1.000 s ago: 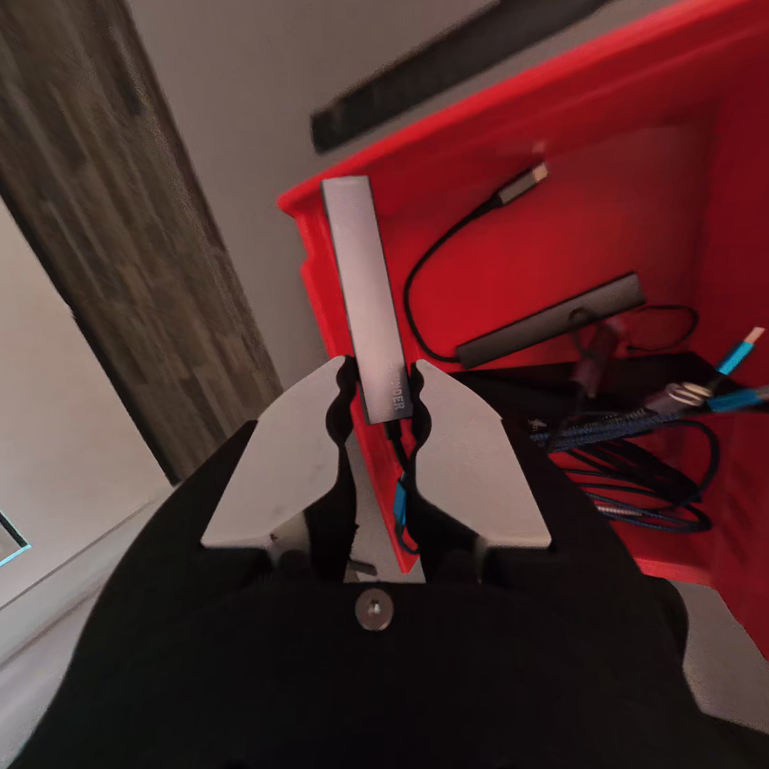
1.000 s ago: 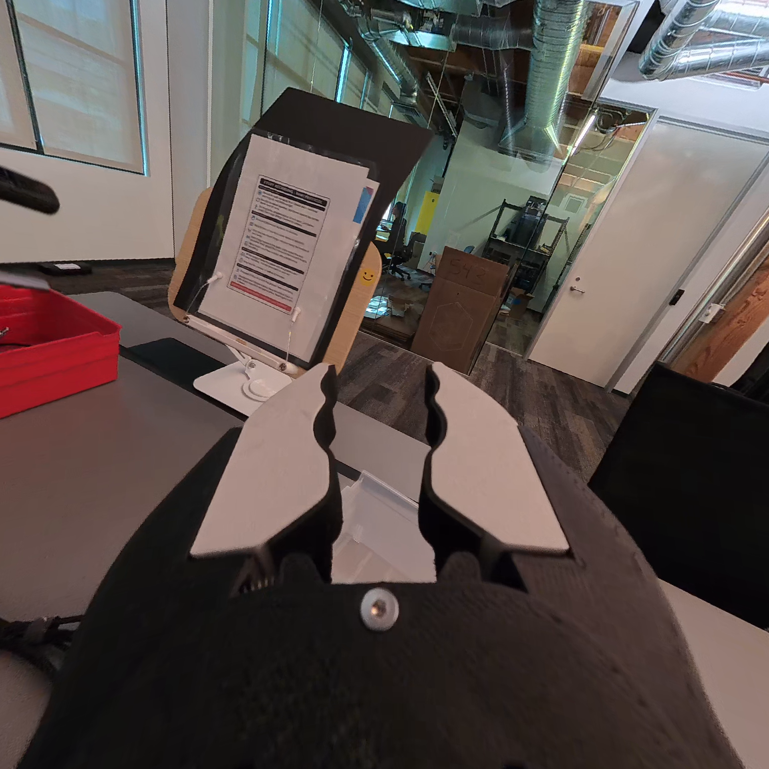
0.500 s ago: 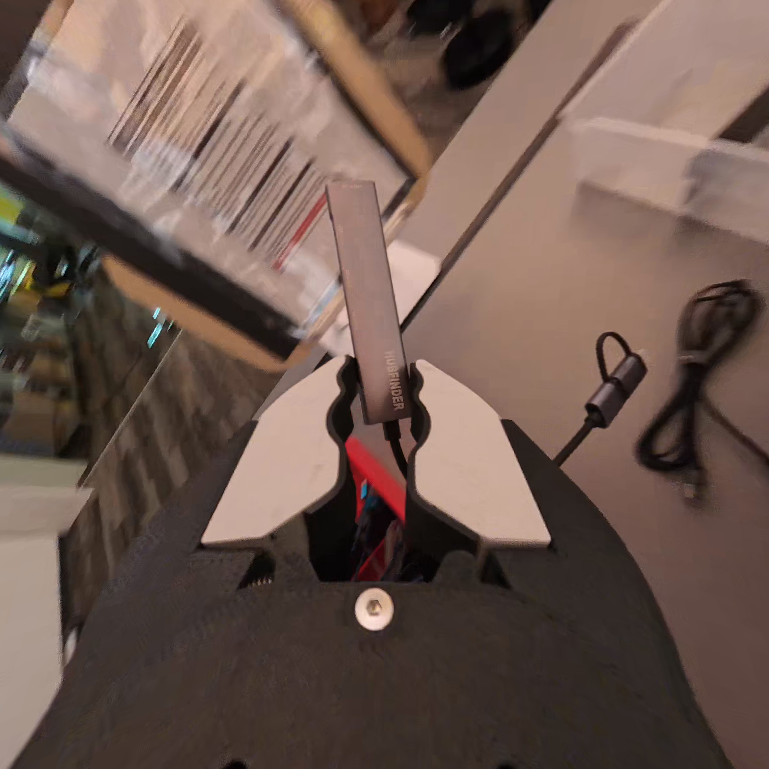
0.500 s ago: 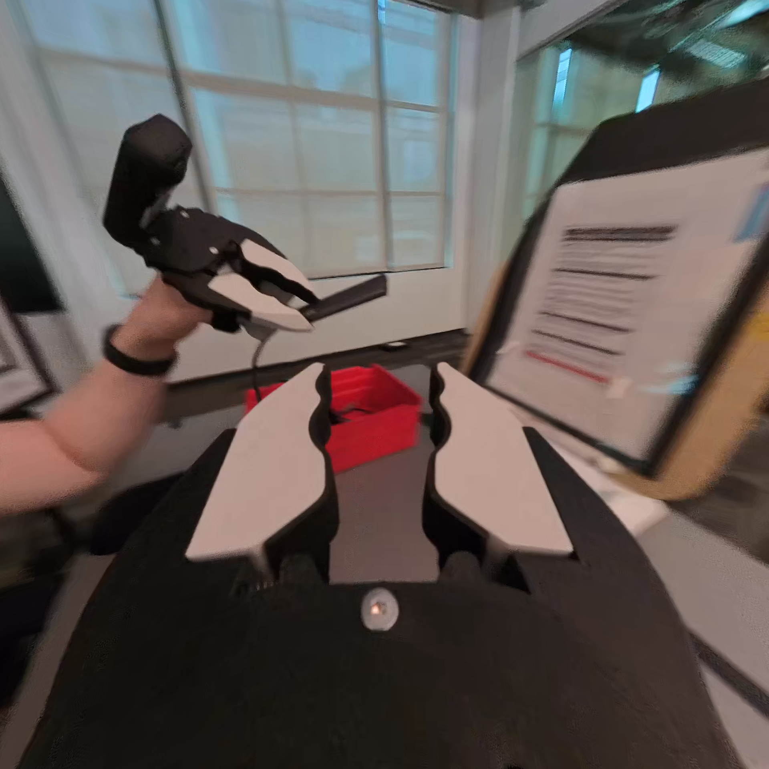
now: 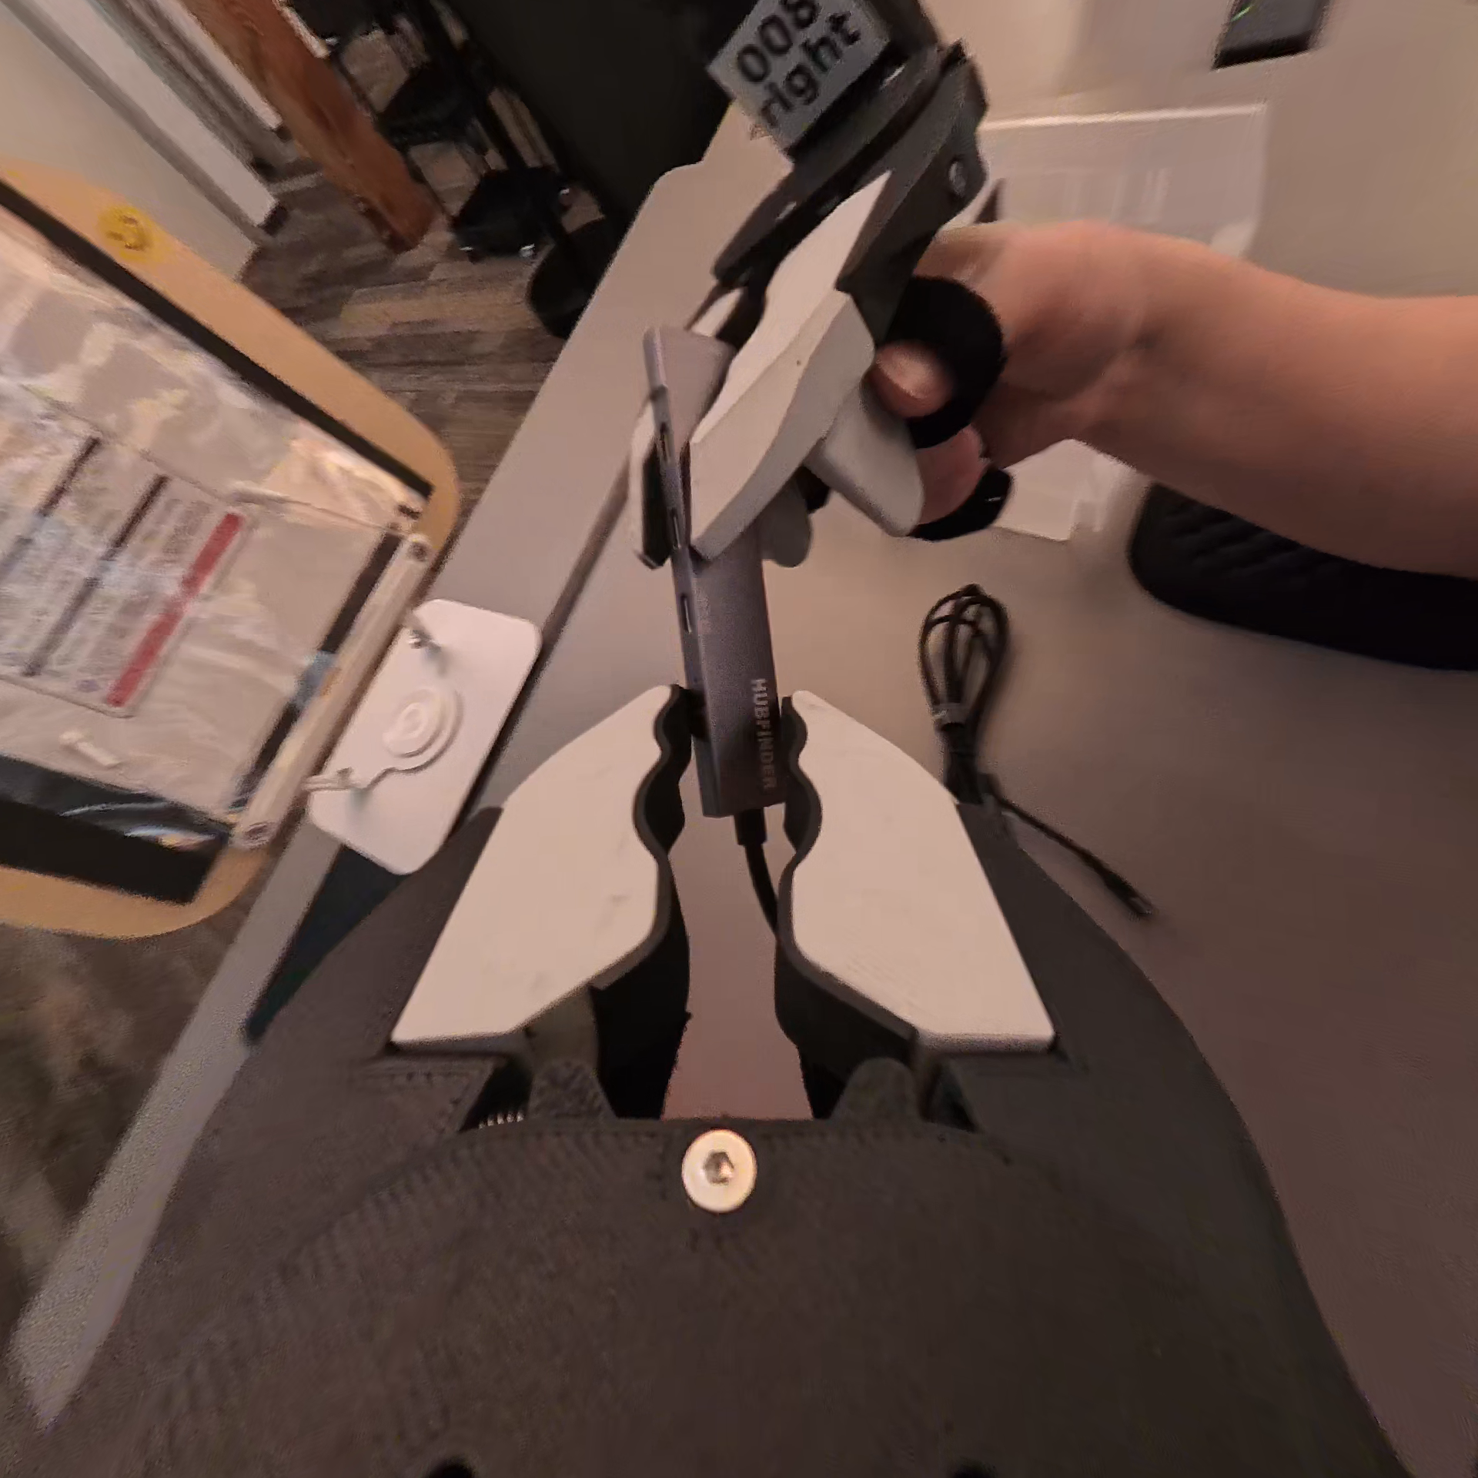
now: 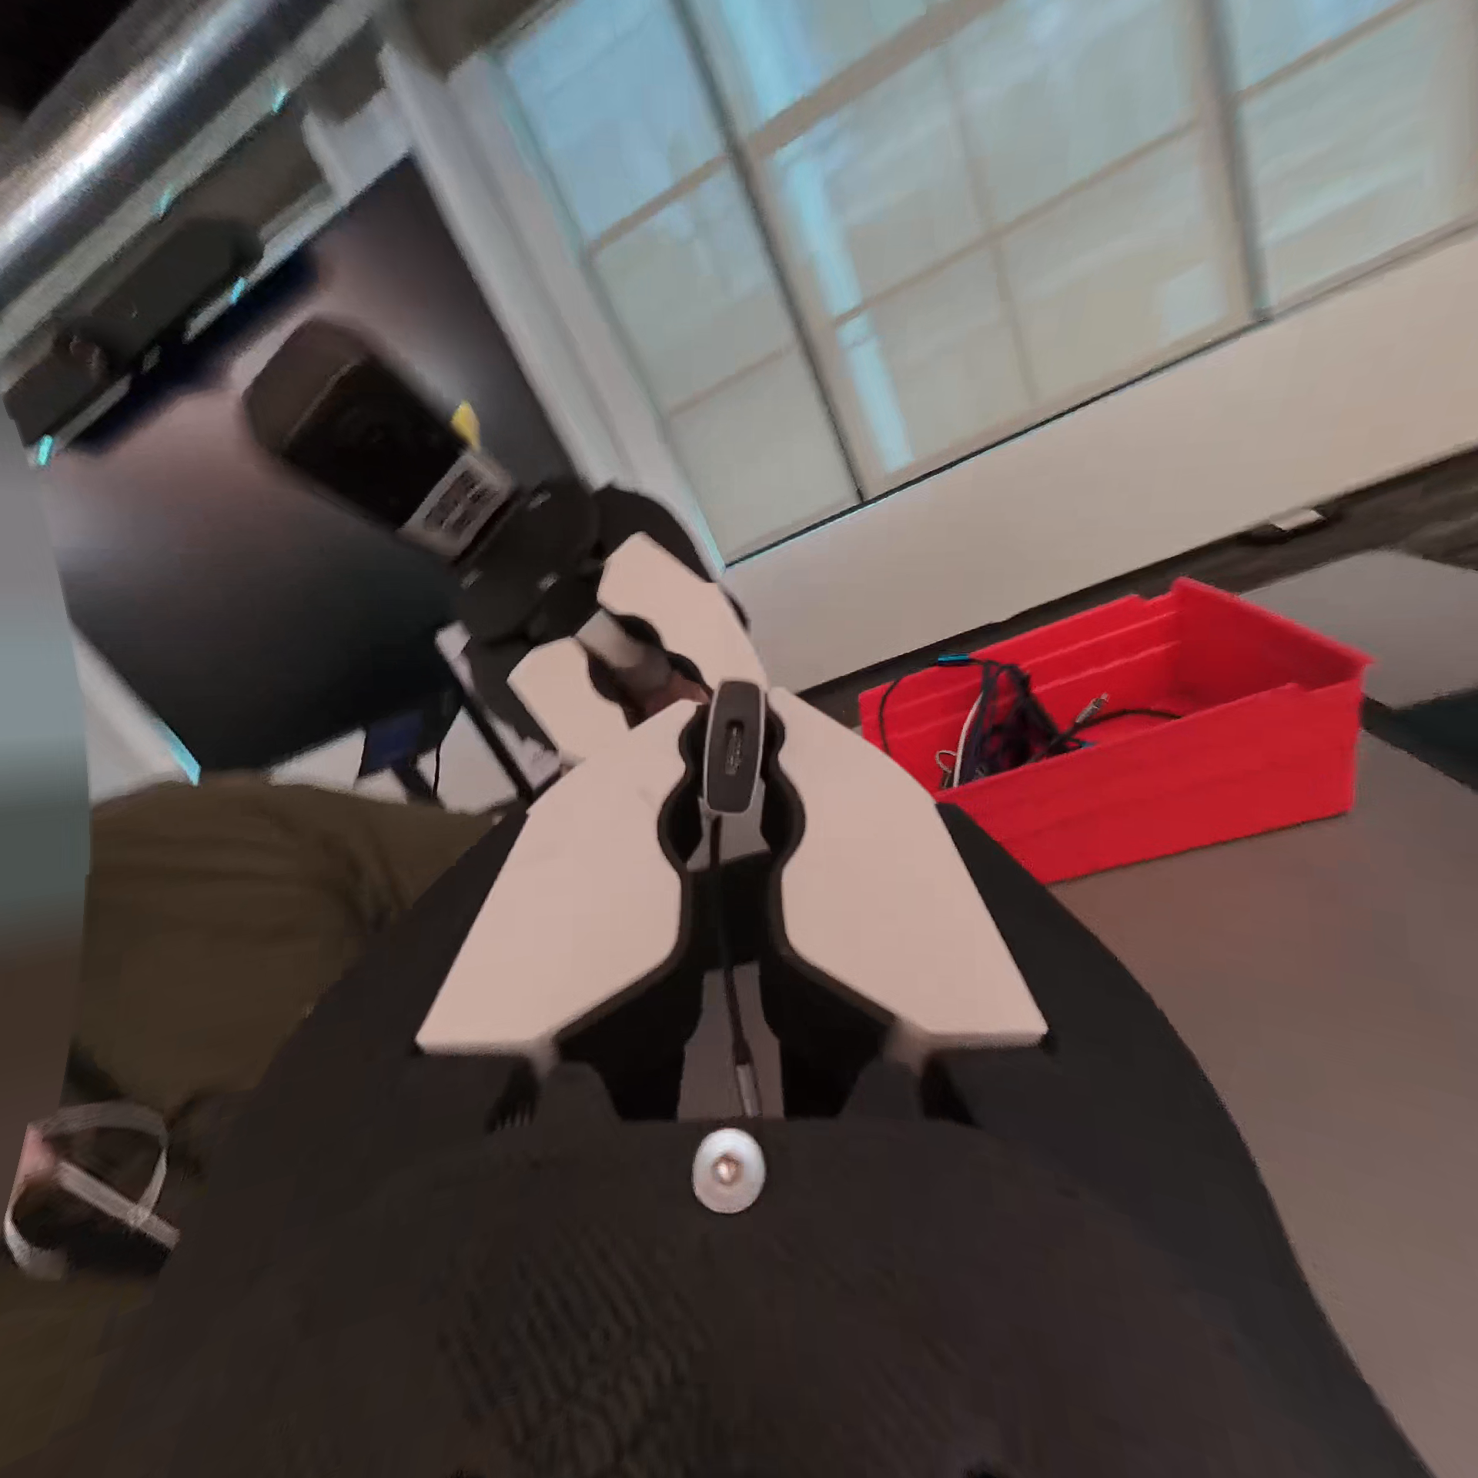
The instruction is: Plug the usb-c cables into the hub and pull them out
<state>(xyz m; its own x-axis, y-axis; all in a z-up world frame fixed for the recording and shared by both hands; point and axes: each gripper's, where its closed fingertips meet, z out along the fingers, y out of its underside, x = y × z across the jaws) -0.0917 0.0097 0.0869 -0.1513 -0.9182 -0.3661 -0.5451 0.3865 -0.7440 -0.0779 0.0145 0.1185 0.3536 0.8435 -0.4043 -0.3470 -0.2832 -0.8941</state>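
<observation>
while the left gripper (image 5: 737, 740) held the cabled end of the grey hub (image 5: 724, 680) between its fingertips, the right gripper (image 5: 680, 488) was clamped across the hub's far end, so both claws were closed on the same slim bar. the hub stood up in the air above the grey table (image 5: 1200, 920), its row of side ports facing the left of the left wrist view, and its own black lead (image 5: 760, 868) ran down between the left fingers. a person's hand (image 5: 1040, 360) gripped the right tool's handle.

in the right wrist view the right gripper (image 6: 732, 744) was seen pinching the hub (image 6: 729, 756) end-on, with one port facing the camera; the left gripper (image 6: 632, 664) showed just behind it.

a coiled black cable (image 5: 956, 680) lay on the table to the right, not plugged into anything. a red bin (image 6: 1240, 768) holding tangled cables (image 6: 1000, 720) sat further off on the table. a document stand (image 5: 200, 560) stood at the table's left edge.
</observation>
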